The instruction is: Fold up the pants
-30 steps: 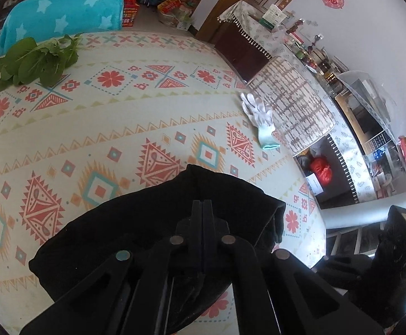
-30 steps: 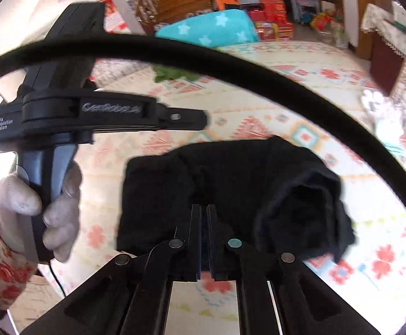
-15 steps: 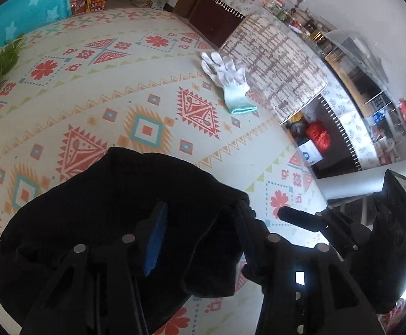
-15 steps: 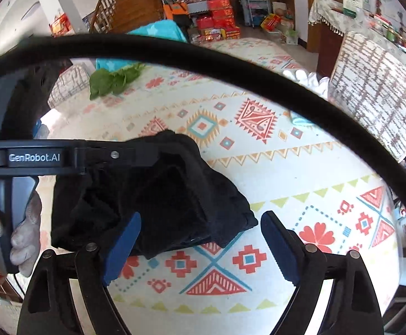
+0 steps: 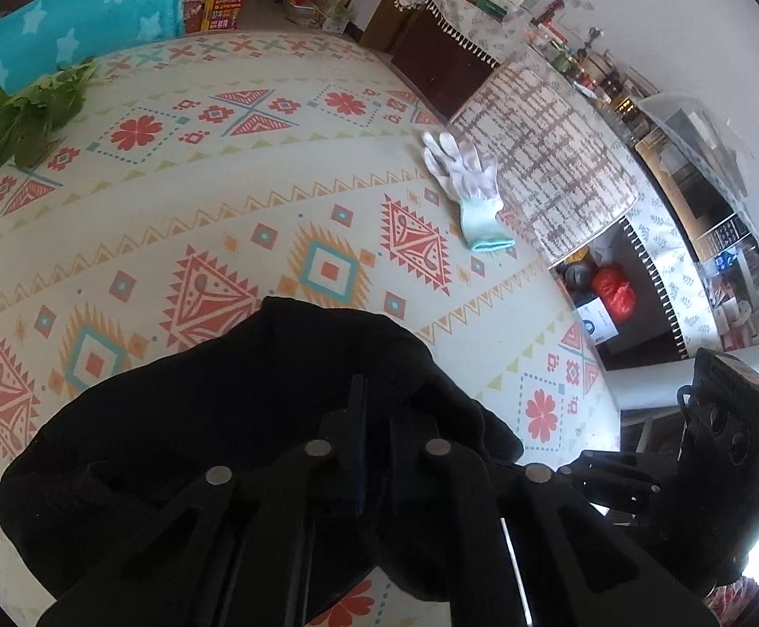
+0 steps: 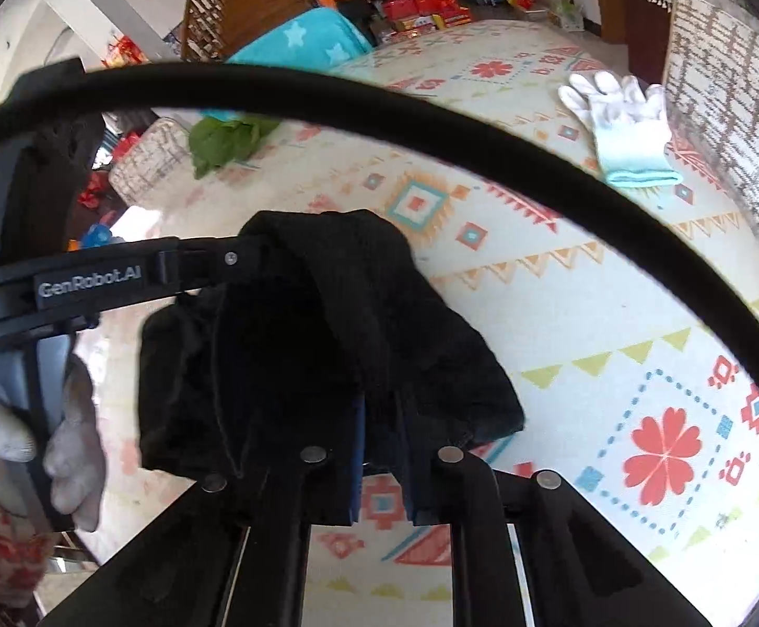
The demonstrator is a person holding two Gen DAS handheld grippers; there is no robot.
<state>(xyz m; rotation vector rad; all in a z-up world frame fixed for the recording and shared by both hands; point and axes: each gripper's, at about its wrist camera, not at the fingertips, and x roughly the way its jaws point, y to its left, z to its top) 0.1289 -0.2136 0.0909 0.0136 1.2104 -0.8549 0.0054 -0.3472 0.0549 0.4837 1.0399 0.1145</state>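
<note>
The black pants (image 5: 212, 418) lie bunched in a folded heap on the patterned table cover (image 5: 275, 167). My left gripper (image 5: 374, 418) is closed on the pants' near edge, its jaws a narrow gap apart with black cloth between them. In the right wrist view the pants (image 6: 327, 345) look lifted and draped. My right gripper (image 6: 382, 418) is closed on their lower right edge. The left gripper's body (image 6: 92, 282) crosses that view at the left, held by a gloved hand (image 6: 71, 449).
A white work glove (image 5: 465, 177) lies at the table's far right edge, also in the right wrist view (image 6: 619, 109). Green leafy vegetables (image 5: 19, 115) lie at the far left. A teal star blanket (image 5: 81, 21) is beyond. A black cable (image 6: 431, 120) arcs across the right wrist view.
Half a second ago both grippers were open around the pants; now both have closed on the cloth. The pants are bunched up higher than a second ago.
</note>
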